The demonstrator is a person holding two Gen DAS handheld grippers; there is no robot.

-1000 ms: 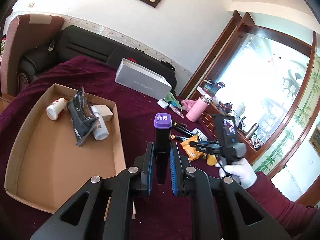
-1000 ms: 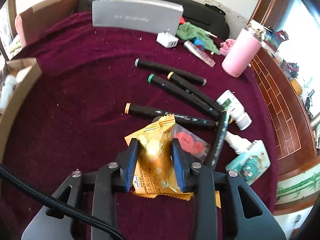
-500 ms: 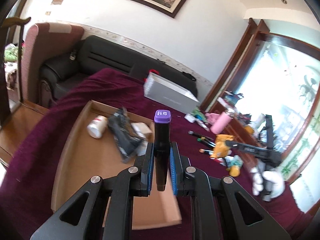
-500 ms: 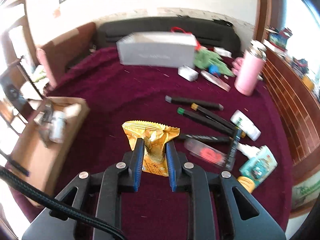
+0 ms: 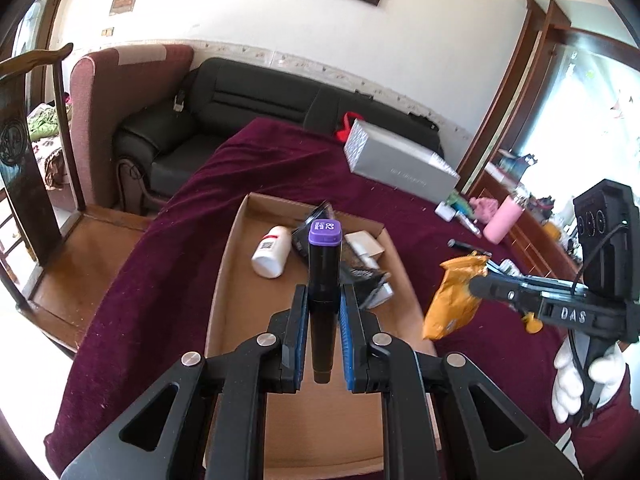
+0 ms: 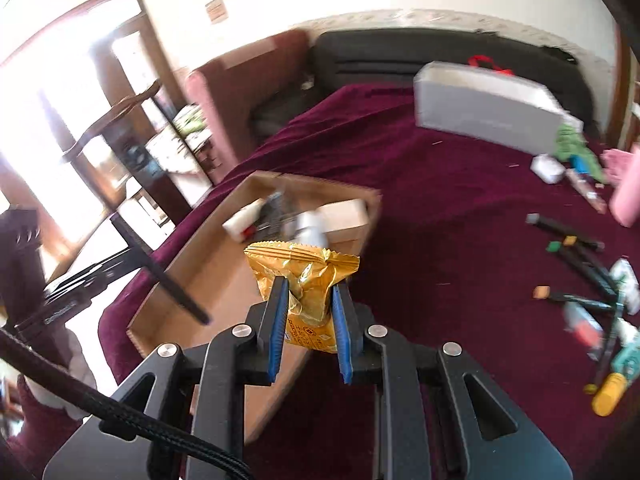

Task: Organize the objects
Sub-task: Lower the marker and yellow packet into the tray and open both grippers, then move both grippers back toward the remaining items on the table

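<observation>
My left gripper [image 5: 323, 300] is shut on a black marker with a purple cap [image 5: 324, 264] and holds it above the cardboard tray [image 5: 228, 264]. My right gripper [image 6: 309, 292] is shut on a yellow snack packet [image 6: 304, 276] and holds it in the air over the tray's right edge [image 6: 360, 248]. The packet also shows in the left wrist view [image 5: 456, 300]. In the tray lie a white bottle [image 5: 272, 256], a black pouch [image 5: 360, 276] and a small white box [image 5: 366, 242].
Several black markers [image 6: 576, 252], small bottles and a yellow cap [image 6: 608, 396] lie on the maroon cloth at the right. A grey box [image 5: 400, 160] stands at the back, a pink flask [image 5: 504, 220] beyond it. A black sofa and a chair stand behind the table.
Both grippers have lifted and swung left toward the tray. The right gripper took the packet off the cloth and carried it to the tray's edge.
</observation>
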